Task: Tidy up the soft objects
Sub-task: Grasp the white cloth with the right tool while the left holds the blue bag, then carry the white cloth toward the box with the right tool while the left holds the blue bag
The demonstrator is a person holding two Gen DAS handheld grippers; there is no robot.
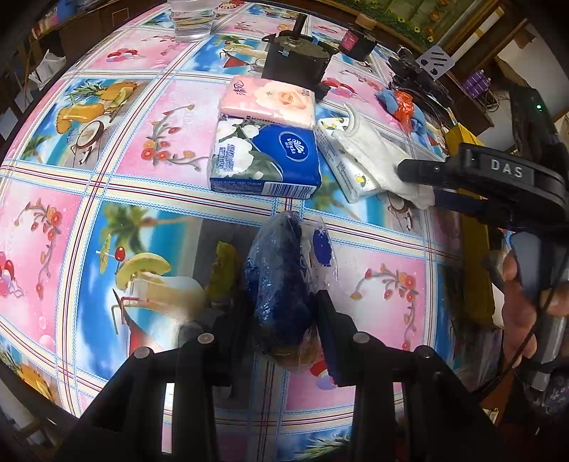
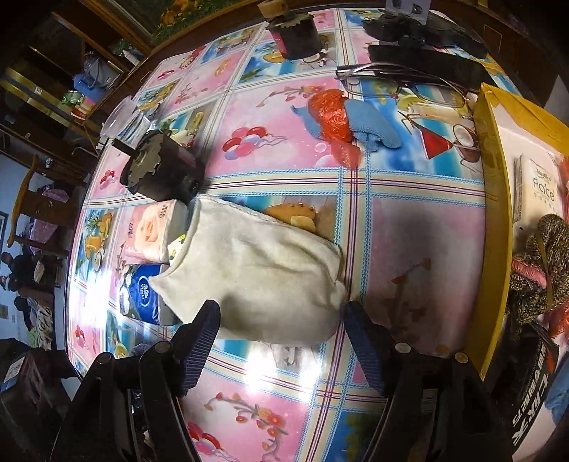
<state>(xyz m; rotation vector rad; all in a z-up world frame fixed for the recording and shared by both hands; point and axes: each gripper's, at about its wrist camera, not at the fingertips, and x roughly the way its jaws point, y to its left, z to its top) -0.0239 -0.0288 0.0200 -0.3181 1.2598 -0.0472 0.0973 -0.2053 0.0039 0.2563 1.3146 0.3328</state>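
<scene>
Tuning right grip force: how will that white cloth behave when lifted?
The white cloth is probably floppy: it drapes over the tissue packs. Likely light, and it may sag between the right gripper's open jaws.

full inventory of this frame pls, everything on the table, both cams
blue tissue pack: 1, blue and white, mid-table, against the pink one
pink tissue pack: 1, pink with a rose, behind the blue pack
white cloth: 1, off-white, draped over a floral pack, between the right jaws
blue wrapped pack: 1, dark blue in clear film, held in the left jaws
black motors: 2, black, far side
plastic cup: 1, clear, far edge
glasses: 1, thin dark frame, near the yellow box
yellow box: 1, right edge, soft items inside
blue cloth with orange wrap: 1, by the glasses
left gripper: shut on the pack
right gripper: open, straddling the cloth
hand: 1, on the right gripper's handle
</scene>
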